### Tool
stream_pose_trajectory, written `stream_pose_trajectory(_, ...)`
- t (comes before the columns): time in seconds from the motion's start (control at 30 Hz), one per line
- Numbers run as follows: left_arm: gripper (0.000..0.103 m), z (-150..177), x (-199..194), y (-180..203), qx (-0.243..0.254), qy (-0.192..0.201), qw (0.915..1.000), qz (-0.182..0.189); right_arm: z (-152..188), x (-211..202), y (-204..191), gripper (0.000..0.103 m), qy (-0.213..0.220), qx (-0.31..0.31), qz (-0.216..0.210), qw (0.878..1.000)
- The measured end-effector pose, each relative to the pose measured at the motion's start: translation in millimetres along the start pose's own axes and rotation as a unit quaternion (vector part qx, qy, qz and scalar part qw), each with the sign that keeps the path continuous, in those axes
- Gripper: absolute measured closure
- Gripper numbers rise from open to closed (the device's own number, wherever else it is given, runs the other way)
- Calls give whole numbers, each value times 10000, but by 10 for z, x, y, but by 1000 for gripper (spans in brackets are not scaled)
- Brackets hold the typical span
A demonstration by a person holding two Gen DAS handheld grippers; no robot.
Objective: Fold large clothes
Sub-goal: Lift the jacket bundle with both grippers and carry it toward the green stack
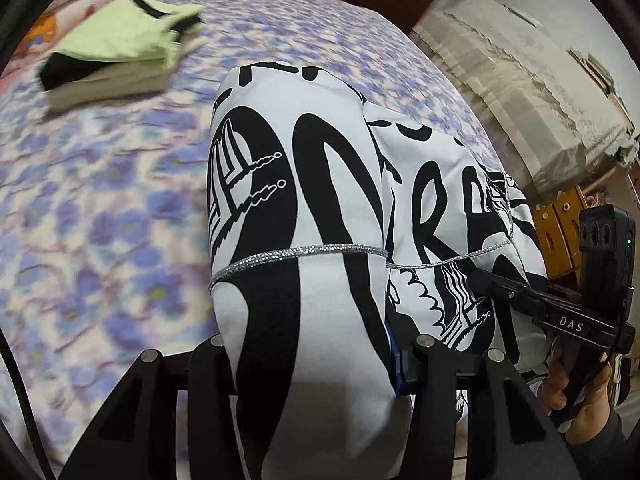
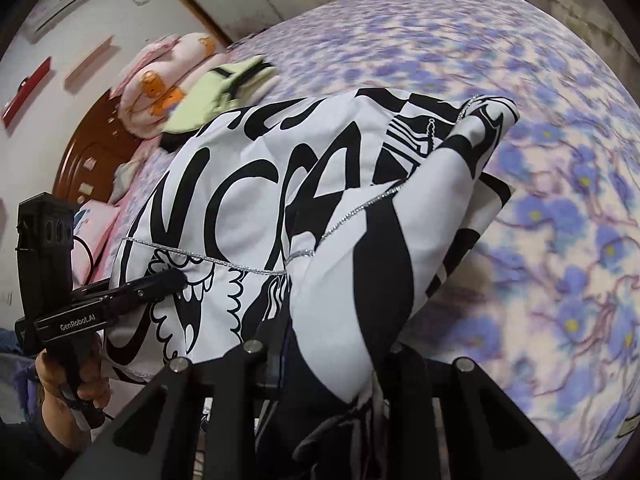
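A large white garment with bold black lettering and silver trim (image 1: 300, 160) hangs bunched above the flowered bedspread (image 1: 100, 200). My left gripper (image 1: 320, 346) is shut on a thick fold of it, and cloth fills the gap between the fingers. To the right, the right gripper (image 1: 480, 282) bites into the same garment, with a person's hand (image 1: 576, 396) on its handle. In the right wrist view the garment (image 2: 224, 200) drapes away from my right gripper (image 2: 326, 354), which is shut on it. The left gripper (image 2: 176, 278) pinches the garment's left side.
A folded stack with a light green piece on top (image 1: 120, 40) (image 2: 216, 92) lies far back on the bed. Pink bedding (image 2: 160, 80) sits by the wooden headboard (image 2: 88, 148). Furniture under a lace cover (image 1: 520, 92) stands beside the bed.
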State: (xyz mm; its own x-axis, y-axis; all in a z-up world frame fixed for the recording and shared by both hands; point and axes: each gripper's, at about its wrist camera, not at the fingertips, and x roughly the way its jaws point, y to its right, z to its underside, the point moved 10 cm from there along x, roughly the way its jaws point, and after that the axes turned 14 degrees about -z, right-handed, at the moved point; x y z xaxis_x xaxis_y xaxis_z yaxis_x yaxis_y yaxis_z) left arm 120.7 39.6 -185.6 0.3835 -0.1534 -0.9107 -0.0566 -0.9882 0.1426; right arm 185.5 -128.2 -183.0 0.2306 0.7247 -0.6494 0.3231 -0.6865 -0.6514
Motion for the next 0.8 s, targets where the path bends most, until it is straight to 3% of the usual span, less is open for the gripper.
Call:
stream_pose_trajectory(0.23,56,-199,-409,-887,-338,213,9989,-251,-278,492,-815,79,-125,-350,-355,9987)
stream_pose_trajectory(0.4,56,-702,-431,-1504,-437,335,9972,-498,-710,970,-1181,79,-208,-560,-516,9969)
stream_pose_trajectory(0.8,56,-2924,-107,-2867,-287,870,9933,-700,-2716,2253,-1779,79,164,-601,-1125,9917)
